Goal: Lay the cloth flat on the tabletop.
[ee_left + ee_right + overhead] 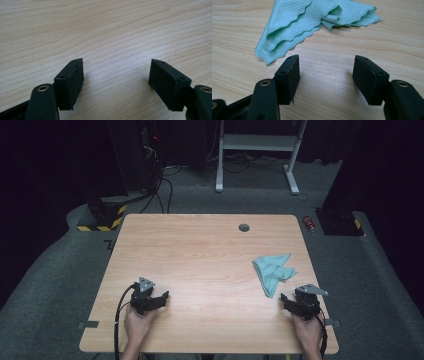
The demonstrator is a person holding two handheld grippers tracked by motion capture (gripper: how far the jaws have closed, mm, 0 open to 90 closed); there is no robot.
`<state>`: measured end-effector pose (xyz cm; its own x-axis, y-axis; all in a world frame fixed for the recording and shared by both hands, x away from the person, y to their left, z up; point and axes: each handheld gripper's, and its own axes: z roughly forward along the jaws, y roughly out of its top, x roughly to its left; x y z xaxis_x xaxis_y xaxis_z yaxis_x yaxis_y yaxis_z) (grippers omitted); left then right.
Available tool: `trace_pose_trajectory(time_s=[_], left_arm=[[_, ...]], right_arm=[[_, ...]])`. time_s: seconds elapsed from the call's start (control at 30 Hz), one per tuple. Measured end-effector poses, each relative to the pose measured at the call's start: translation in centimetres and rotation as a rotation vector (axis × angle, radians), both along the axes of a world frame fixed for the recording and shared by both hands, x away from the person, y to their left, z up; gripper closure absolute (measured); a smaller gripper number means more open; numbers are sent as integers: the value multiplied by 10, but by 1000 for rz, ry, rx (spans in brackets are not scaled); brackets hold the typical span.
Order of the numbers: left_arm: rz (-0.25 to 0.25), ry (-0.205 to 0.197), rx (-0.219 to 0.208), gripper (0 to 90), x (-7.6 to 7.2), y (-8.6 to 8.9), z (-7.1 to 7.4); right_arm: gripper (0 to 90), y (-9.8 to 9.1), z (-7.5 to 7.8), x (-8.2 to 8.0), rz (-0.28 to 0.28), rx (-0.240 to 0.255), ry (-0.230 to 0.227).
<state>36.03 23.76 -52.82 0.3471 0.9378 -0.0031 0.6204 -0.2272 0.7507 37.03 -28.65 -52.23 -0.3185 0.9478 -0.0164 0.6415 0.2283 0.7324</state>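
A light green cloth [272, 270] lies crumpled and folded over itself on the right half of the wooden table [200, 260]. In the right gripper view the cloth [312, 17] spreads just beyond the jaws, with its scalloped corner near the left jaw. My right gripper [325, 72] rests on the table close to the front edge, open and holding nothing; the high view shows it [292, 301] just below the cloth. My left gripper [157, 299] sits at the front left, held in a hand. Its jaws [116, 75] stand open over bare wood.
A round grey grommet [244, 227] sits near the table's far edge. Beyond the table are a white desk frame [257, 150], black cables on the grey carpet, a yellow-black striped base [102, 217] at the left and a small red can [309, 223] at the right.
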Motion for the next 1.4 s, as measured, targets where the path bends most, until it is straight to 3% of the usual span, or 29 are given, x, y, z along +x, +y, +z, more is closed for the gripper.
trace_pose_trajectory(time_s=[0.53, 0.57, 0.73, 0.93, 1.4], left_arm=[[-1, 0, 1, 289, 0, 0, 0], [0, 0, 0, 289, 0, 0, 0], [-1, 1, 1, 289, 0, 0, 0], [-1, 1, 0, 289, 0, 0, 0], [3, 1, 1, 292, 0, 0, 0]], right_arm=[[396, 1, 0, 0, -1, -1, 0], [441, 2, 0, 0, 0, 2, -3], [494, 6, 1, -1, 21, 1, 1], [513, 15, 6, 1, 41, 0, -15], [508, 36, 16, 25, 88, 30, -34]])
